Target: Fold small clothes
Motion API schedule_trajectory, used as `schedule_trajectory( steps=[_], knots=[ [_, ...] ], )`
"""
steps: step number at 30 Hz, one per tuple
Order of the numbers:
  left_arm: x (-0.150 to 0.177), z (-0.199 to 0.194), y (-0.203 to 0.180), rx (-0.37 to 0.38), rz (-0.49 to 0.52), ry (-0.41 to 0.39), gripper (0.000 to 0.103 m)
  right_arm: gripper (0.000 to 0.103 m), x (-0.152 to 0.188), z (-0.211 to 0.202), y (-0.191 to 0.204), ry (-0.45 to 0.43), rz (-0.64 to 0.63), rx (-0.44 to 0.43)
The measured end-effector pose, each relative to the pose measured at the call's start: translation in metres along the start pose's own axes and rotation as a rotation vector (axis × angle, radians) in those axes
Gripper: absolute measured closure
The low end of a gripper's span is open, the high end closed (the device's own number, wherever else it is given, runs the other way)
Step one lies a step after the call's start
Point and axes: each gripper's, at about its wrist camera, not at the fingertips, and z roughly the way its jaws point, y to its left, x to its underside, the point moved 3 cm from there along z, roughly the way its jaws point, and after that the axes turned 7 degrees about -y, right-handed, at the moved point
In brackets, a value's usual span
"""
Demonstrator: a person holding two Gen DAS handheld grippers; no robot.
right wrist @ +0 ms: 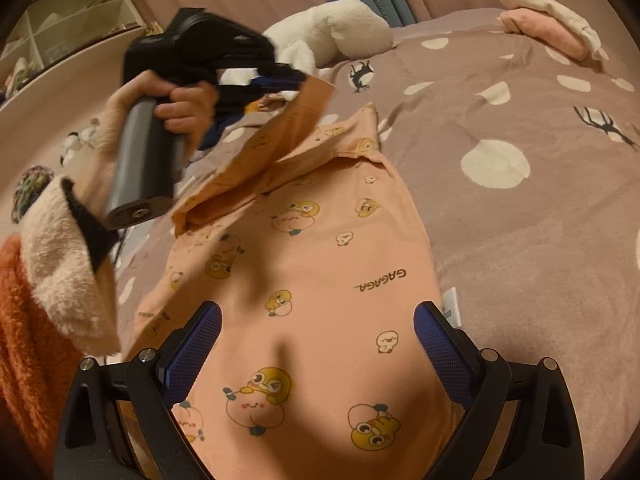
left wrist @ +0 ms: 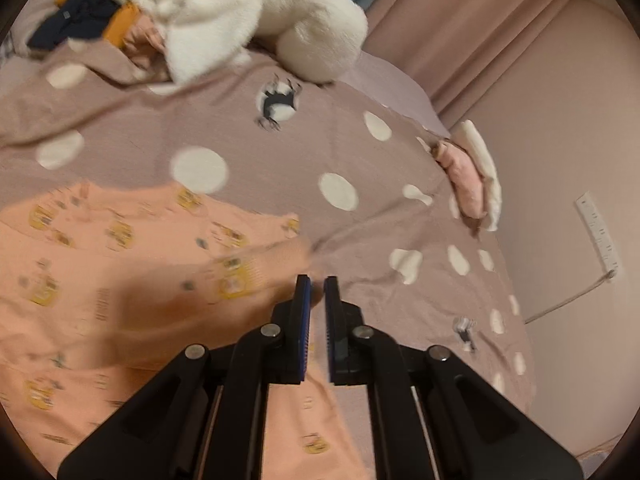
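Note:
A peach shirt printed with cartoon figures lies flat on a mauve dotted bedspread. My left gripper, held by a hand, is shut on the end of the shirt's sleeve and holds it lifted above the body of the shirt. In the left wrist view the left gripper shows its blue pads nearly together, with peach cloth pinched between them. My right gripper is open over the lower part of the shirt, with nothing between its fingers.
A white plush toy lies at the far side of the bed. Folded pink and cream clothes sit near the bed's far right edge. Dark blue and orange garments are heaped at the far left. A fluffy orange and cream sleeve fills the left.

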Motion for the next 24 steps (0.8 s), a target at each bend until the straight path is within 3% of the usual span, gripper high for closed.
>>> schedule_trajectory(
  steps=[4,9,11,13,14,19,21,24],
  knots=[
    [0.016,0.025,-0.009,-0.006,0.021,0.055,0.100,0.006,0.003,0.000,-0.002,0.005,-0.011,0.000],
    [0.020,0.031,-0.009,-0.003,0.029,0.069,0.100,0.006,0.003,-0.003,-0.011,0.000,0.021,-0.010],
    [0.018,0.025,-0.011,-0.031,0.077,0.059,0.083,0.006,0.003,-0.004,-0.013,-0.005,0.039,-0.019],
    [0.018,0.015,-0.011,-0.068,0.133,0.033,0.035,0.006,0.004,-0.002,-0.013,-0.002,0.037,-0.017],
    [0.019,0.009,-0.011,-0.080,0.156,0.016,0.028,0.006,0.004,-0.001,-0.014,0.002,0.033,-0.013],
    [0.023,-0.026,-0.003,-0.167,0.306,-0.038,0.001,0.006,0.009,0.000,-0.010,0.014,0.012,0.003],
    [0.024,-0.038,0.002,-0.205,0.350,-0.064,0.001,0.006,0.010,-0.001,-0.010,0.015,0.016,0.007],
    [0.033,-0.060,0.016,-0.201,0.386,-0.050,0.001,0.006,0.011,-0.003,-0.006,0.026,0.005,0.015]
  ],
)
